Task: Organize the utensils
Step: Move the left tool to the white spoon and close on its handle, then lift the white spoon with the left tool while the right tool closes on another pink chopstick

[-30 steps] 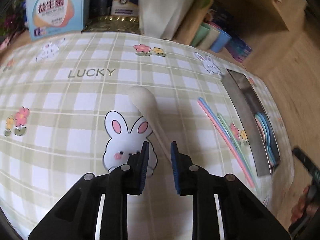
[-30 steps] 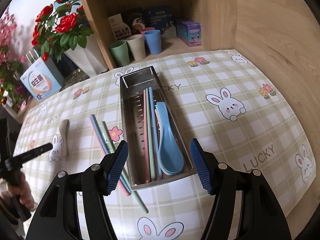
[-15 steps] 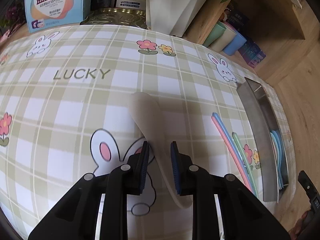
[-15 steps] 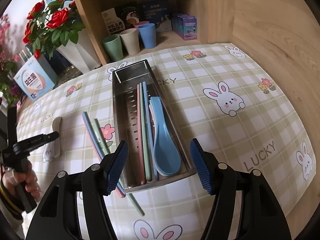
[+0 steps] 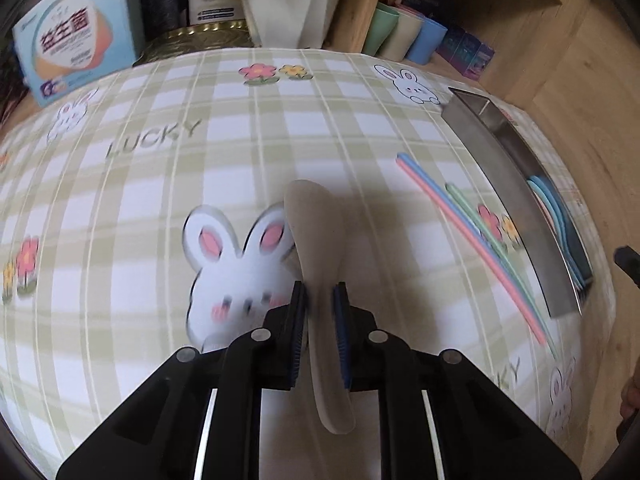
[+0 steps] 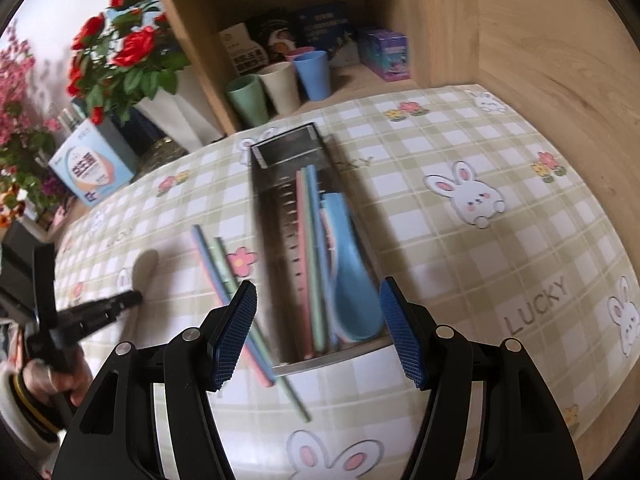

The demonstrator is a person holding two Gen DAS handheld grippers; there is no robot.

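Observation:
A beige spoon [image 5: 316, 224] lies on the checked tablecloth over a printed rabbit. My left gripper [image 5: 320, 292] is closing around its handle, and both pads touch the handle's sides. In the right wrist view that spoon [image 6: 145, 266] and the left gripper [image 6: 134, 299] sit far left. My right gripper [image 6: 318, 284] hangs open above the near end of a steel tray [image 6: 260, 208], holding nothing. The tray holds a blue spoon [image 6: 352, 280] and pink, green and blue chopsticks [image 6: 310, 240]. Loose chopsticks [image 6: 216, 264] lie on the cloth left of the tray.
Three cups [image 6: 276, 88] stand in a wooden shelf opening behind the tray. A white vase of red roses [image 6: 120, 56] and a blue carton [image 6: 90, 168] stand at the back left. A wooden wall [image 6: 540, 40] bounds the right side. A person's hand [image 6: 44, 376] holds the left gripper.
My left gripper has come down over the beige spoon's handle and its jaws have narrowed onto it. The right gripper has stayed open above the tray, its view shifted slightly.

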